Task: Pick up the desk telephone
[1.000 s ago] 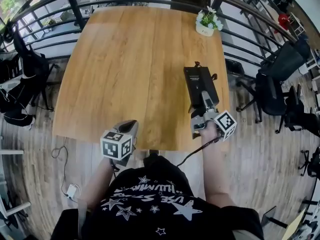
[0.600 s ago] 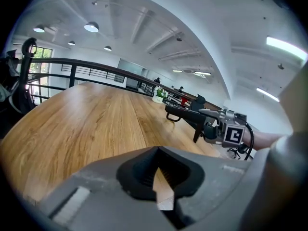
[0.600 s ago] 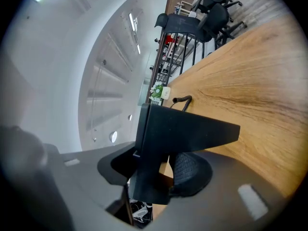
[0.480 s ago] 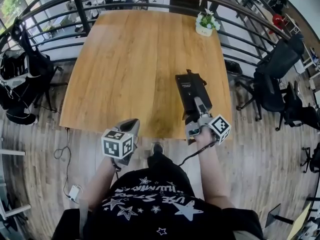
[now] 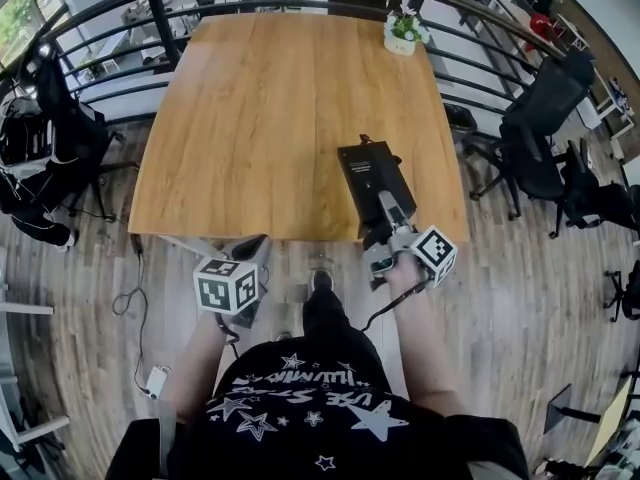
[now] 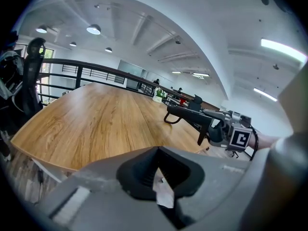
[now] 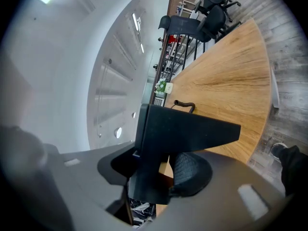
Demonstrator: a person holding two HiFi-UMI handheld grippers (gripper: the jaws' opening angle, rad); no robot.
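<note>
The black desk telephone [image 5: 368, 173] hangs over the near right part of the wooden table [image 5: 260, 118], my right gripper [image 5: 385, 224] shut on its near end. In the right gripper view the phone's black body [image 7: 187, 129] fills the gap between the jaws. The left gripper view shows the phone [image 6: 190, 115] lifted off the tabletop, held by the right gripper [image 6: 226, 129], with a loop of cord under it. My left gripper [image 5: 253, 246] is just off the table's near edge, jaws together and nothing held [image 6: 159, 177].
A small potted plant [image 5: 402, 33] stands at the table's far right corner. A dark railing [image 5: 160, 13] curves around the far sides. Black office chairs [image 5: 540, 118] sit at the right and dark bags [image 5: 30, 138] at the left. A cable [image 5: 130, 298] lies on the floor.
Both grippers have drawn back toward the person. The right one has carried the phone nearer the table's near edge. The left one has gone from over the edge to off the table.
</note>
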